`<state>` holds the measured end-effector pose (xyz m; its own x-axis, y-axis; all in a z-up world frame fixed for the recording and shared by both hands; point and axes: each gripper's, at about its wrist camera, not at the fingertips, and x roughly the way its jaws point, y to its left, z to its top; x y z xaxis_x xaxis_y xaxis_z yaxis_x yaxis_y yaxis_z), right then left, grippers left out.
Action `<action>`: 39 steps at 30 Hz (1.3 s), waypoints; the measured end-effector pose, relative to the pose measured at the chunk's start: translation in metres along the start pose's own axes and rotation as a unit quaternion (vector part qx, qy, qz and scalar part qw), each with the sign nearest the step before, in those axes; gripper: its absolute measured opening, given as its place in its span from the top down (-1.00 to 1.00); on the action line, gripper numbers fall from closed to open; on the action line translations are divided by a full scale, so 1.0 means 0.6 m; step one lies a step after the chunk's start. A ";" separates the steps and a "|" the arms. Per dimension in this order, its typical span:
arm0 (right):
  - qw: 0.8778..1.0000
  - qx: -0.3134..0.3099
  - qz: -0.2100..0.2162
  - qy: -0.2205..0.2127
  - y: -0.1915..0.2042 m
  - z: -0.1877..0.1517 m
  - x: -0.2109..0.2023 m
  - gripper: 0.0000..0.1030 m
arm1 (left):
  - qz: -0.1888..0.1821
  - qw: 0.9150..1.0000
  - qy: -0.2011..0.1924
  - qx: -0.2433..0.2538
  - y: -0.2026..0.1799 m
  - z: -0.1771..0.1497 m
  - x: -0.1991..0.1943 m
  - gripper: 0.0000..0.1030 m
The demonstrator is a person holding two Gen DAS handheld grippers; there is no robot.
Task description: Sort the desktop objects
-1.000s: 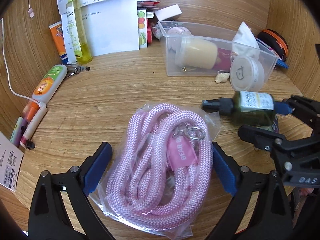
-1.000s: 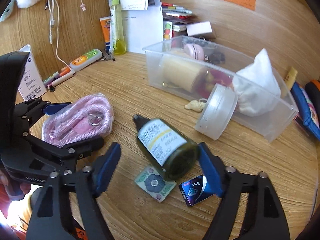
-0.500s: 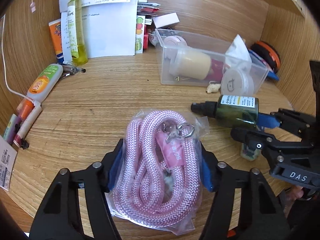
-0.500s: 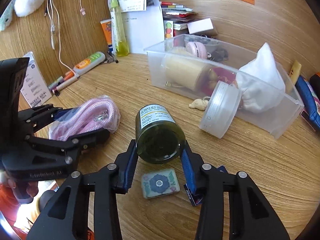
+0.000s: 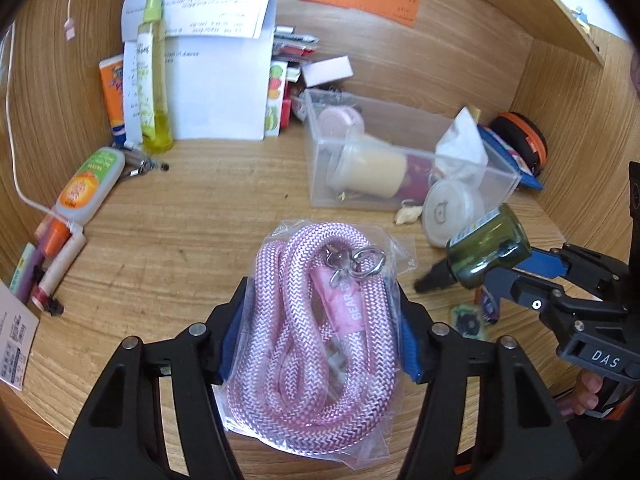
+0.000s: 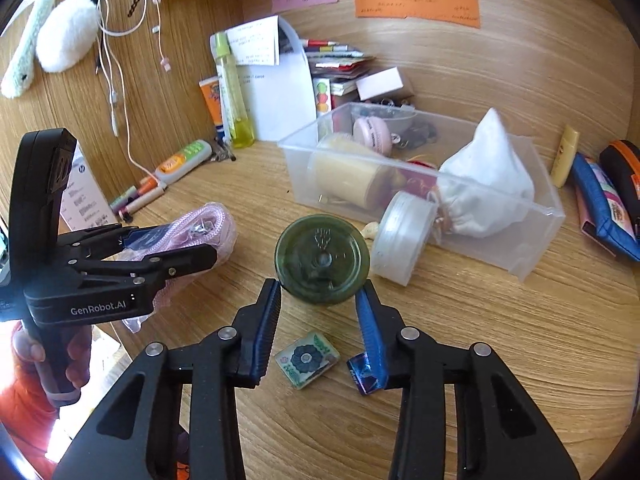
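My left gripper (image 5: 320,336) is shut on a clear bag of coiled pink rope (image 5: 320,328) and holds it above the desk; it also shows in the right wrist view (image 6: 200,232). My right gripper (image 6: 318,300) is shut on a dark green glass bottle (image 6: 322,258), lifted, with its base facing the camera. In the left wrist view the bottle (image 5: 486,246) hangs cap-down to the left. A clear plastic bin (image 6: 420,168) with a cream jar, a pink case and a white pouch stands behind.
A round clear tub (image 6: 404,238) leans on the bin's front. A green tile (image 6: 306,360) and a blue packet (image 6: 362,374) lie under my right gripper. Tubes, pens and a spray bottle (image 5: 152,80) line the left and back walls. Pouches (image 6: 604,200) lie at right.
Both grippers closed on their objects and lifted them off the desk. The bottle tipped so its base faces the right camera.
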<state>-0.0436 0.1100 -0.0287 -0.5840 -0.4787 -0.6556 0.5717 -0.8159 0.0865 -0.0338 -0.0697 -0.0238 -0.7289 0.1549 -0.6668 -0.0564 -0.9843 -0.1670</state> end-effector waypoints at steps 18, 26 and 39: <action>1.000 -0.010 0.013 0.023 0.003 -0.015 0.020 0.33 | -0.025 0.999 0.021 0.044 -0.067 0.025 0.051 -0.19; 0.999 -0.024 0.012 0.023 -0.001 0.010 0.040 0.26 | -0.026 0.998 0.019 0.058 -0.064 0.047 0.064 -0.18; 0.999 -0.033 0.015 -0.033 0.001 0.044 0.003 0.27 | -0.031 0.997 -0.020 0.067 -0.076 0.094 0.019 -0.18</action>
<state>-0.0594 0.1001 -0.0101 -0.6016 -0.5252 -0.6018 0.6257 -0.7782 0.0537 -0.0780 -0.0280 0.0168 -0.7478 0.2158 -0.6278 -0.1912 -0.9756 -0.1076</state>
